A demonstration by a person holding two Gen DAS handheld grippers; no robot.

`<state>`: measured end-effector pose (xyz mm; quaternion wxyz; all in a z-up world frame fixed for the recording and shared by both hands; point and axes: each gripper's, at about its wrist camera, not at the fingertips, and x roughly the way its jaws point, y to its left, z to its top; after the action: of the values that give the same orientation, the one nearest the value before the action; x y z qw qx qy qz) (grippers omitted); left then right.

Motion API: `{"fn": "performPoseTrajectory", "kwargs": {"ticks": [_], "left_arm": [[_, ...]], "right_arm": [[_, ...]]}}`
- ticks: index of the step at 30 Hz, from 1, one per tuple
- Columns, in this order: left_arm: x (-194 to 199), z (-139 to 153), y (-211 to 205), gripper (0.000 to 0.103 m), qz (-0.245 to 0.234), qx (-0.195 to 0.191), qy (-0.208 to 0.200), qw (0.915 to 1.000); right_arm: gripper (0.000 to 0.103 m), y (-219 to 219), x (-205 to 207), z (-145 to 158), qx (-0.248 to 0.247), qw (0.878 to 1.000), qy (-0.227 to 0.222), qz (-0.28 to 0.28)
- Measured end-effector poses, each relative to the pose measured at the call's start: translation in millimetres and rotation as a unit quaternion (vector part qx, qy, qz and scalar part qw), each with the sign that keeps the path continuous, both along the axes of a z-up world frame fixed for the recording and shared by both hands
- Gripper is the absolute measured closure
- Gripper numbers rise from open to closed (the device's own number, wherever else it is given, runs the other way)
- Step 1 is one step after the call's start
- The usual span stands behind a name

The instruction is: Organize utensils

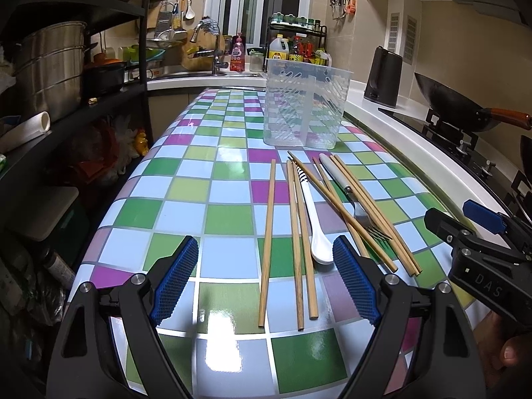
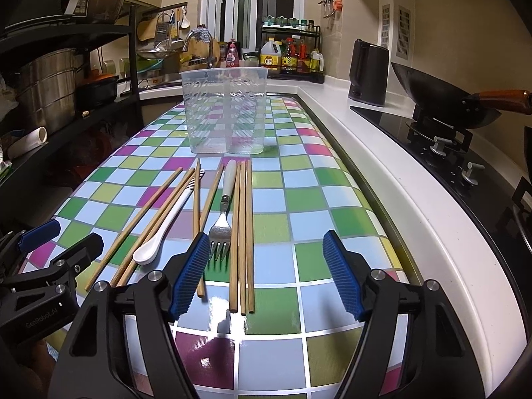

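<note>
I am holding my right gripper [image 2: 266, 272] with jaws apart and empty over the near ends of three bamboo chopsticks [image 2: 242, 239], the steel fork with a white handle [image 2: 222, 219] just left of them. My left gripper [image 1: 266, 279] is waiting — wide, empty — over other chopsticks. I am judging it best to pinch only the three, clear of the tines, before carrying them to the clear plastic divided holder [image 2: 226, 109] at the far end.
</note>
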<state>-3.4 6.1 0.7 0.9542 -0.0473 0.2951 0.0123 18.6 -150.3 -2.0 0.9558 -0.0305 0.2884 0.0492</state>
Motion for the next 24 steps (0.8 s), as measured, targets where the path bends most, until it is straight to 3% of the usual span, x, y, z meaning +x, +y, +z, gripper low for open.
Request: {"fn": "performPoseTrajectory", "kwargs": {"ticks": [24], "left_arm": [[1.0, -0.8, -6.5, 0.022, -0.009, 0.003, -0.002, 1.0000]], "right_arm": [[0.033, -1.2, 1.4, -1.4, -0.002, 1.000, 0.008, 0.002]]}}
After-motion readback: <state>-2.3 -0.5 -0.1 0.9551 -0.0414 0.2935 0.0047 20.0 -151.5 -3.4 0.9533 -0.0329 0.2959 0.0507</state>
